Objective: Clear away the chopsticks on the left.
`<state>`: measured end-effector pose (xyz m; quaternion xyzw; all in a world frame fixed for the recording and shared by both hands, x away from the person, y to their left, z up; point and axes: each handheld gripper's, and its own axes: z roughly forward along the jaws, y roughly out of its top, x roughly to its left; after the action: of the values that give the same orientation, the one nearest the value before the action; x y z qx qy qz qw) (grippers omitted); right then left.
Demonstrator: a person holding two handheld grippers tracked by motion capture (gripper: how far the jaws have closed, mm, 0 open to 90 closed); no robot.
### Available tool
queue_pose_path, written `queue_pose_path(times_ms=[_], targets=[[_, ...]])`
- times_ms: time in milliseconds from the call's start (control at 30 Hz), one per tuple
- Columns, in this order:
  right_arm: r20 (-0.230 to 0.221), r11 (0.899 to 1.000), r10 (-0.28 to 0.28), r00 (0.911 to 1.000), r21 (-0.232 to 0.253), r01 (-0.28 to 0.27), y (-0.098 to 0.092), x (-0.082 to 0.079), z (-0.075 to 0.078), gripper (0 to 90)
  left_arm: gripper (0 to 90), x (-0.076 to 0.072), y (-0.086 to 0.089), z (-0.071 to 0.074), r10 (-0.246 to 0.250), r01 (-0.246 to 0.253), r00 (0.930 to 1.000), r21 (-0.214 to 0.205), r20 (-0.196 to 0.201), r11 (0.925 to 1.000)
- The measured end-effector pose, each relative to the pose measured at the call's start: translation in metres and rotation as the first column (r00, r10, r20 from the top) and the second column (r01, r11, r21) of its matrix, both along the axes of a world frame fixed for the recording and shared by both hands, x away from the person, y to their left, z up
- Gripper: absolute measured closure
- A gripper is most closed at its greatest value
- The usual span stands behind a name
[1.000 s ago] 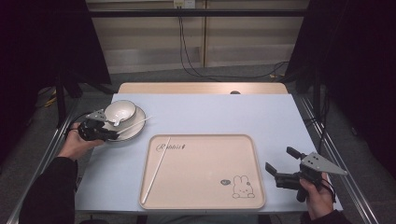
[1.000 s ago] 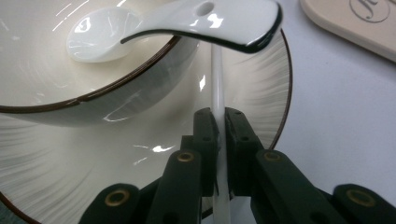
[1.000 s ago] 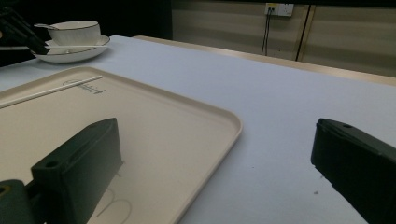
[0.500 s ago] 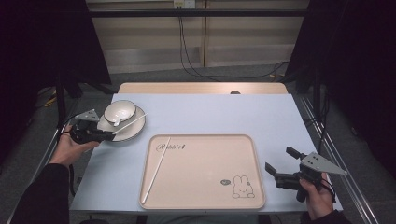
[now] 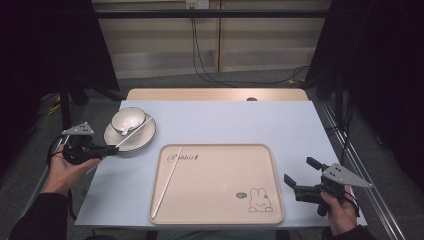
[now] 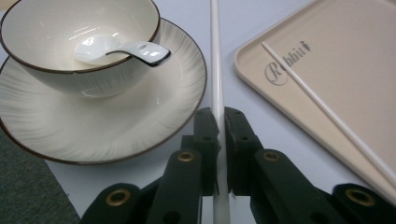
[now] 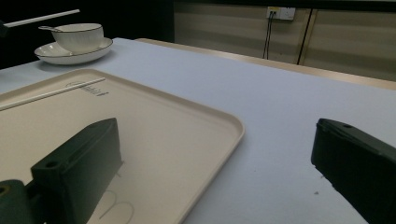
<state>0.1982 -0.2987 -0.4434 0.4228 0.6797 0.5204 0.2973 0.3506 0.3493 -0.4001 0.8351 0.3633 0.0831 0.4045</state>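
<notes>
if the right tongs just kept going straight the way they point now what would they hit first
Probably nothing soon: the right tongs, open, point across the near right corner of the tray and bare table. Far along that line stand the plate and bowl, though depth is unclear.

Counter [image 5: 220, 120] evenly lit from above; room around it nearly black, wall panels beyond it dim. Shadows on the counter soft and faint. Specular glare on the spoon [image 6: 122, 49] handle and a broad sheen on the plate [image 6: 140, 116] beside the bowl [image 6: 79, 37], left gripper view. Jaws of the left hand-held gripper [image 6: 219, 128] slightly soft at close range. Right gripper view: jaws blurred in the foreground, background wall mildly soft. High view grainy, low contrast.
</notes>
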Motion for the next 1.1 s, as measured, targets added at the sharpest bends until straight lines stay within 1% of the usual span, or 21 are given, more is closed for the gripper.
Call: queue_pose_path(times_ms=[67,100,167,233,300,333,367,400,433,467,500,533,600,633,733,833,900,967,1033,1067,1100], targets=[[0.0,1.0,0.004,1.0,0.002,-0.004,0.0,0.0,0.0,1.2,84.8,-0.005,0.001,0.001,0.023,-0.023,0.9997,-0.021,-0.005,0.9995],[-0.001,1.0,0.003,1.0,0.0,-0.003,0.0,0.0,0.0,1.2,84.9,-0.008,0.001,0.002,0.031,-0.031,0.9994,-0.022,-0.014,0.9993],[0.002,1.0,0.0,1.0,0.002,0.0,0.0,0.0,0.0,1.2,84.9,-0.013,0.0,0.002,0.051,-0.052,0.9985,-0.021,-0.018,0.9985],[0.0,1.0,0.004,1.0,0.003,-0.004,0.0,0.0,0.0,1.2,84.9,-0.021,-0.002,0.002,0.068,-0.069,0.9973,-0.034,-0.03,0.9971],[-0.001,1.0,0.001,1.0,0.001,-0.001,0.0,0.0,0.0,1.2,84.9,-0.028,-0.006,0.004,0.09,-0.091,0.9955,-0.038,-0.03,0.9951],[-0.002,1.0,0.001,1.0,0.001,-0.001,0.0,0.0,0.0,1.2,84.9,-0.031,-0.007,0.005,0.104,-0.105,0.9944,-0.036,-0.019,0.9939],[-0.002,1.0,0.002,1.0,0.001,-0.002,0.0,0.0,0.0,1.2,84.9,-0.037,-0.01,0.006,0.114,-0.114,0.9934,-0.047,-0.017,0.9923],[-0.002,1.0,0.002,1.0,0.001,-0.002,0.001,0.0,0.0,1.2,84.8,-0.041,-0.013,0.007,0.116,-0.116,0.9932,-0.048,-0.01,0.9921],[-0.002,1.0,0.003,1.0,0.002,-0.003,0.001,0.0,0.0,1.2,84.9,-0.046,-0.016,0.008,0.11,-0.11,0.9939,-0.059,0.006,0.9922],[0.0,1.0,0.002,1.0,0.001,-0.002,0.0,0.0,0.0,1.2,84.8,-0.05,-0.019,0.009,0.105,-0.104,0.9944,-0.075,0.012,0.9918],[0.0,1.0,0.003,1.0,0.001,-0.003,0.0,0.0,0.0,1.2,84.8,-0.056,-0.023,0.01,0.113,-0.112,0.9934,-0.08,0.014,0.9905],[0.0,1.0,0.002,1.0,0.0,-0.002,0.0,0.0,0.0,1.2,84.8,-0.061,-0.027,0.01,0.116,-0.115,0.993,-0.069,0.022,0.991],[-0.002,1.0,0.002,1.0,0.001,-0.002,0.0,0.0,0.0,1.2,84.8,-0.069,-0.035,0.012,0.11,-0.108,0.9937,-0.09,0.02,0.9901],[-0.002,1.0,0.001,1.0,0.0,-0.001,0.001,0.0,0.0,1.1,84.8,-0.072,-0.039,0.013,0.11,-0.108,0.9937,-0.09,0.021,0.9901],[0.0,1.0,0.001,1.0,0.0,-0.001,0.001,0.0,0.0,1.2,84.8,-0.08,-0.052,0.016,0.149,-0.149,0.9888,-0.073,-0.003,0.9862],[0.001,1.0,0.0,1.0,0.0,0.0,0.001,0.0,0.0,1.2,84.8,-0.087,-0.066,0.013,0.162,-0.164,0.986,-0.058,-0.038,0.9847],[-0.001,1.0,0.002,1.0,0.0,-0.002,0.001,0.0,0.0,1.2,84.8,-0.09,-0.073,0.011,0.175,-0.177,0.9837,-0.06,-0.042,0.9823],[-0.002,1.0,0.001,1.0,0.001,-0.001,0.001,0.0,0.0,1.2,84.8,-0.093,-0.08,0.01,0.178,-0.181,0.9828,-0.067,-0.047,0.9812],[0.0,1.0,0.003,1.0,0.001,-0.003,0.001,0.0,0.0,1.2,84.8,-0.098,-0.09,0.009,0.173,-0.177,0.9829,-0.068,-0.062,0.9818],[0.0,1.0,0.004,1.0,0.001,-0.004,0.001,0.0,0.0,1.2,84.8,-0.099,-0.094,0.009,0.173,-0.177,0.9832,-0.058,-0.058,0.9826],[-0.001,1.0,0.004,1.0,0.002,-0.004,0.001,0.0,0.0,1.2,84.8,-0.101,-0.097,0.009,0.18,-0.184,0.9819,-0.075,-0.061,0.98]])
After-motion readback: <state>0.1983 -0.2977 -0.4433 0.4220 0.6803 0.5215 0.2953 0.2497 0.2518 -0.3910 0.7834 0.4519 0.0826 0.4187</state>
